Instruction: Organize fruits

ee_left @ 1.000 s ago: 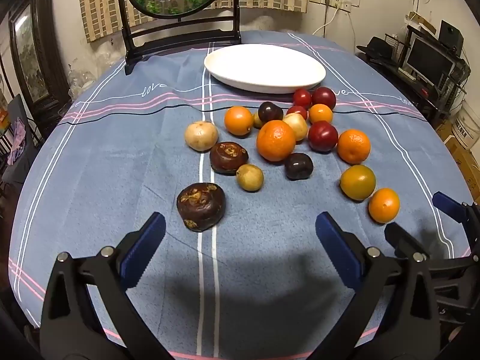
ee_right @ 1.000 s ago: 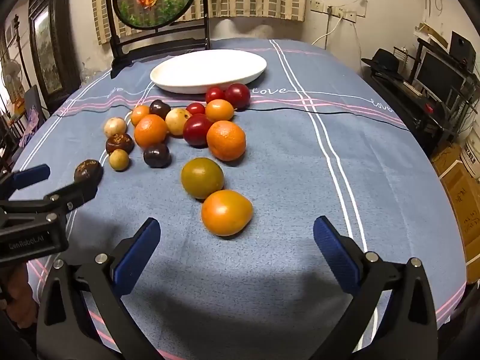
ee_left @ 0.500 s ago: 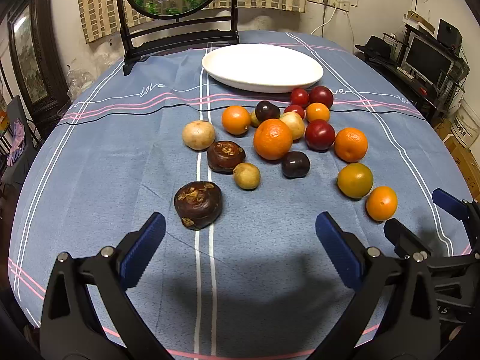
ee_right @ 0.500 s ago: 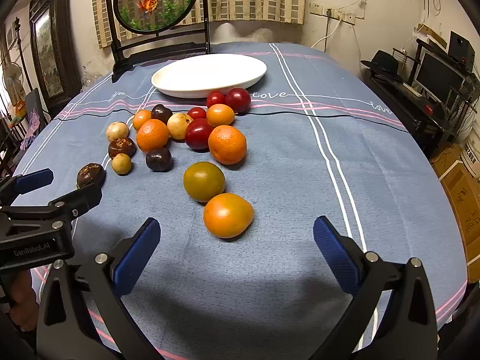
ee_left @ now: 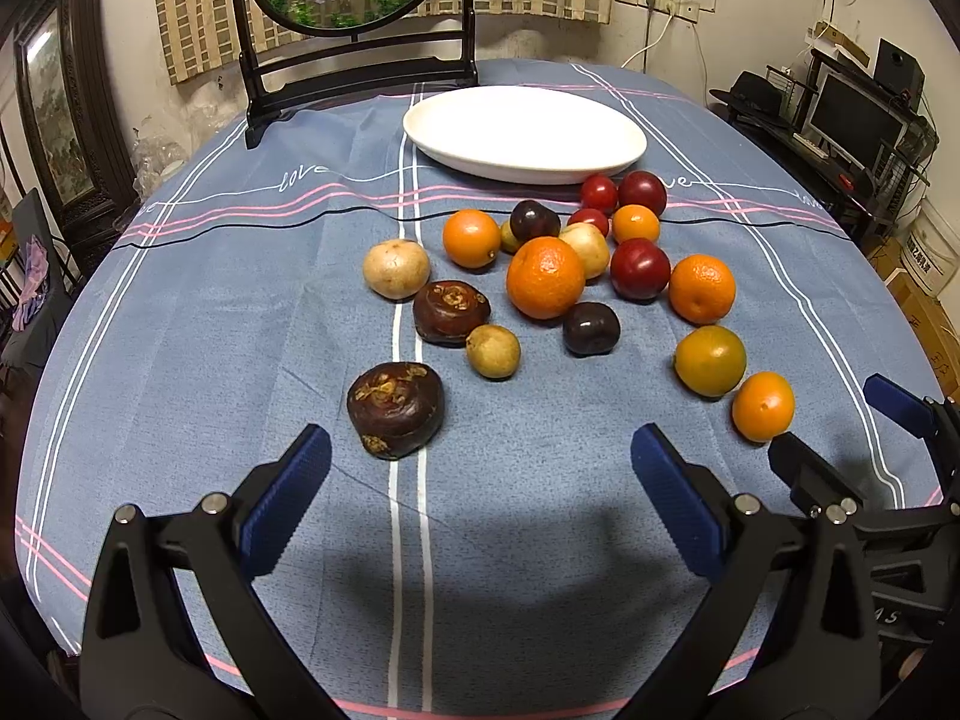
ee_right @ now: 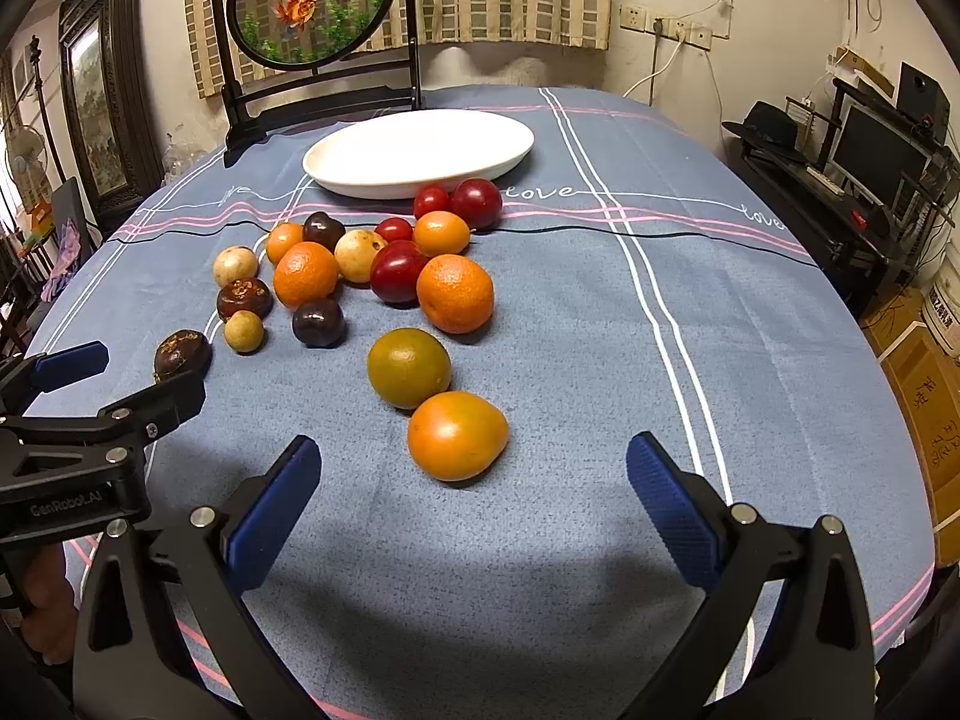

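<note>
both wrist views look forward and slightly down from low over the near edge of the table (ee_left: 180, 330), facing the white plate (ee_left: 525, 135) at its far side. the left view sits further left; both share the scattered fruits (ee_right: 408, 366) and plate.

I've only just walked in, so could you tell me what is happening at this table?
A person is holding a claw in each hand over a table of loose fruit. Both the left claw and the right claw are open and hold nothing. The white plate at the far side has no fruit on it. Nearest the right claw lies an orange fruit; nearest the left, a dark brown fruit.
</note>
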`<control>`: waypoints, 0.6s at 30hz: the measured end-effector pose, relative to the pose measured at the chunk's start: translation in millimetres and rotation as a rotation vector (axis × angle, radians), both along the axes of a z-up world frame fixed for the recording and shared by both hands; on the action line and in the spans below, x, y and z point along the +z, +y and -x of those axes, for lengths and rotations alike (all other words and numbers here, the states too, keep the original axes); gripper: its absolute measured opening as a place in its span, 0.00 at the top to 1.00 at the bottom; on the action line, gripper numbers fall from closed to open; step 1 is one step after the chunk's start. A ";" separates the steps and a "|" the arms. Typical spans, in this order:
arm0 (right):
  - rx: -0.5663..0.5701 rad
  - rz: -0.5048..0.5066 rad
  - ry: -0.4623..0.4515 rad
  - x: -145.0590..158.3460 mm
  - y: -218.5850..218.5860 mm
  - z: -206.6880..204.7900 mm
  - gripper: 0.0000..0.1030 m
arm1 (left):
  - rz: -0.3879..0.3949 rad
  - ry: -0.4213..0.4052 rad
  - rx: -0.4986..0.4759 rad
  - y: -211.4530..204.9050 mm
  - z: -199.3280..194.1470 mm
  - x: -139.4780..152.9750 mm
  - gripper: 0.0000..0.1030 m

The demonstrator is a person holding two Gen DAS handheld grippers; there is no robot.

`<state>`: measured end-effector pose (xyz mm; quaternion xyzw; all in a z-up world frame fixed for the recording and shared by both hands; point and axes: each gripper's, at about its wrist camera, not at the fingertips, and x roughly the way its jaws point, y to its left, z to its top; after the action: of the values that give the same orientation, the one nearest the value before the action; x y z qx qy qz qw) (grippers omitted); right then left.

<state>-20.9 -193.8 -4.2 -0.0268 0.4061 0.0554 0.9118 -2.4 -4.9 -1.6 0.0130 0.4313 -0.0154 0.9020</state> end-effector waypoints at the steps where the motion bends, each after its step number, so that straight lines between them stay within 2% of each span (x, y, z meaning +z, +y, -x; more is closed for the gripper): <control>1: 0.000 0.000 0.000 0.0 0.1 -0.1 0.01 | 0.001 0.000 0.000 0.1 0.0 0.0 0.02; 18: -0.002 0.000 0.000 1.3 -1.0 -0.4 0.01 | 0.003 0.005 -0.002 1.3 -0.8 0.1 0.02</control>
<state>-20.5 -194.8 -3.0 -0.0266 0.4061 0.0544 0.9118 -1.6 -3.6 -1.5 0.0120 0.4338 -0.0169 0.9008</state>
